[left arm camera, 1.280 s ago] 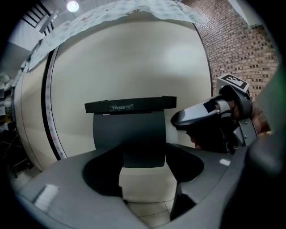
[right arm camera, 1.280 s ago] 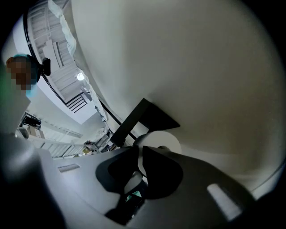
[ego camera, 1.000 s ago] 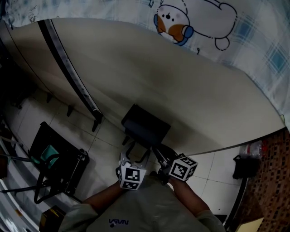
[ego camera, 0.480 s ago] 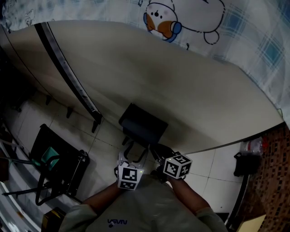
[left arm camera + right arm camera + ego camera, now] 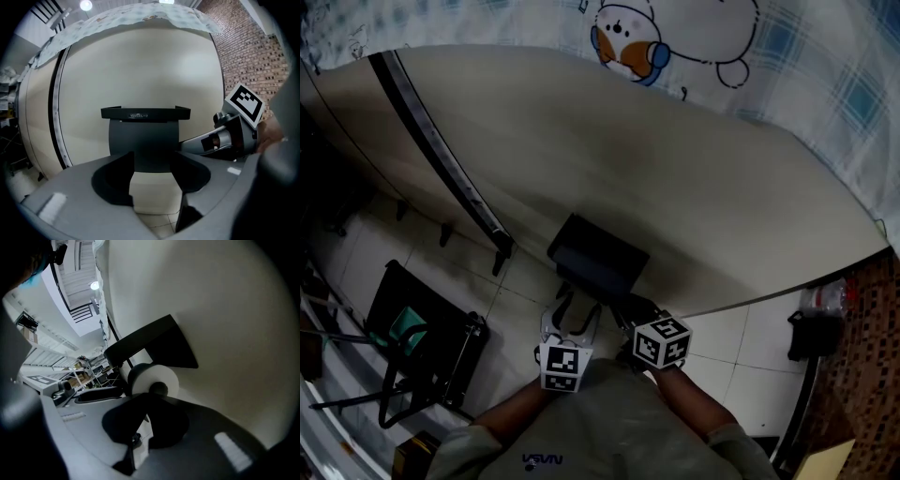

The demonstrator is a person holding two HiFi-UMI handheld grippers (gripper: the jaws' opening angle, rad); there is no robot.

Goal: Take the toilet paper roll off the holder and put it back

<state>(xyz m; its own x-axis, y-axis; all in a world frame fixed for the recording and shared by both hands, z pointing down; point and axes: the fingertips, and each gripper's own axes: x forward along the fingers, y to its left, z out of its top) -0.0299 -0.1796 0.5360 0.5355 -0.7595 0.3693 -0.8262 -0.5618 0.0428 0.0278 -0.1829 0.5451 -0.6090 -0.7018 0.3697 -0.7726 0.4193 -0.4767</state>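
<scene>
A black wall holder with a flat shelf on top hangs on the cream wall. The white toilet paper roll sits under the shelf, its end face and dark core showing in the right gripper view. My right gripper is shut, its tips at the roll's core; I cannot tell whether they pinch anything. It comes in from the holder's right side. My left gripper is open in front of the holder. Its jaws have just been closing, with the holder's dark front between them, not touched. Both grippers sit just below the holder.
A dark vertical strip runs down the wall left of the holder. A black wire rack stands on the tiled floor at the left. A cartoon-print cloth hangs above. At the right are a brick wall and a dark object.
The right gripper's marker cube has rolled and shifted slightly left toward the holder. The left gripper has hardly moved.
</scene>
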